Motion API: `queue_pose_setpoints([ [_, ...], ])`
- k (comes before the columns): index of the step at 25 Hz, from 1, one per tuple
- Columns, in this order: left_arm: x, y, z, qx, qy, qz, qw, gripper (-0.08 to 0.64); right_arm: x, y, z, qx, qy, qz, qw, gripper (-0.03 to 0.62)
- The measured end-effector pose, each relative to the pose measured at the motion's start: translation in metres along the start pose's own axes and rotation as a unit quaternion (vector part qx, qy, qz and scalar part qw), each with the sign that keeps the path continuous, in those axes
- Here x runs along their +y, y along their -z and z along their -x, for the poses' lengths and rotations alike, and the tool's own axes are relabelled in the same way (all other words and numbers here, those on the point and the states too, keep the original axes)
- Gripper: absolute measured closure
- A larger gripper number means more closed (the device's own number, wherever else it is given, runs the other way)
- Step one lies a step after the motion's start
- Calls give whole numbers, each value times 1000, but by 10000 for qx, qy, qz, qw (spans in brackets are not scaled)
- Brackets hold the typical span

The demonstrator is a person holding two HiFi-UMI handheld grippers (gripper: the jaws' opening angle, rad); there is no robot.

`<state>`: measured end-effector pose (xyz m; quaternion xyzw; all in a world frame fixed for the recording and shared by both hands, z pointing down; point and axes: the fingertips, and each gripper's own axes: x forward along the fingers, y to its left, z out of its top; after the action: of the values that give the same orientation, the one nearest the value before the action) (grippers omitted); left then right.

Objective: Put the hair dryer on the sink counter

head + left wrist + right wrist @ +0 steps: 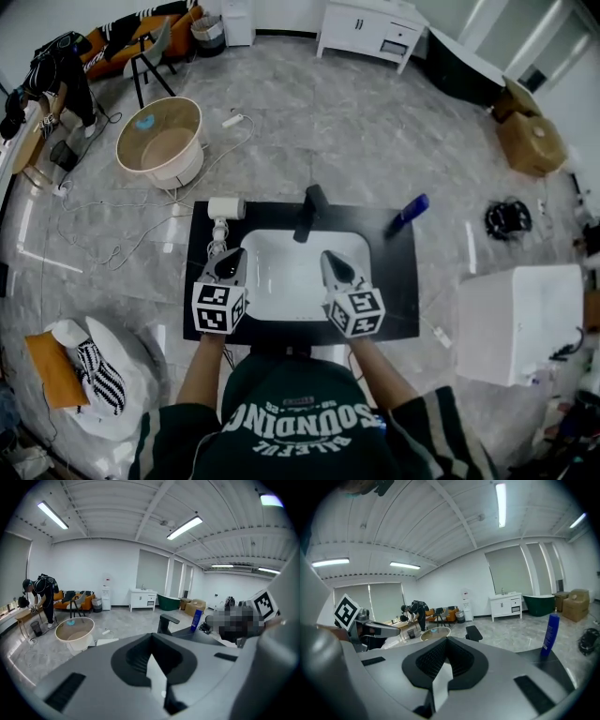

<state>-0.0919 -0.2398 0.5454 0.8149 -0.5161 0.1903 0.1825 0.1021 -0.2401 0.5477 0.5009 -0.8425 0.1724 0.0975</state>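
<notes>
The white hair dryer (225,210) lies on the black sink counter (394,291) at its back left corner, handle toward me. My left gripper (233,253) hovers over the counter's left side just short of the dryer, shut and empty. Over the white basin (286,281), my right gripper (329,254) is shut too, with nothing in it. In the left gripper view the jaws (151,658) meet; a white edge, probably the dryer (107,641), shows beyond them. The right gripper view shows its jaws (442,670) closed together.
A black faucet (307,211) stands behind the basin and a blue bottle (408,215) lies at the counter's back right. A round tub (161,141) and loose cables sit on the floor beyond. A white box (520,323) stands right; a person (56,70) bends far left.
</notes>
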Motion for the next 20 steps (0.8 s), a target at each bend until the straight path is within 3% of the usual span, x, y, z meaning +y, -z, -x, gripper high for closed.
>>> queue_pose_setpoints([
  [8, -20, -5, 8, -278, 75, -84, 9995, 558, -2, -9, 11, -183, 7, 135, 9997, 592],
  [20, -22, 2, 5, -261, 171, 14, 9995, 558, -1, -12, 17, -308, 83, 209, 9993, 592],
])
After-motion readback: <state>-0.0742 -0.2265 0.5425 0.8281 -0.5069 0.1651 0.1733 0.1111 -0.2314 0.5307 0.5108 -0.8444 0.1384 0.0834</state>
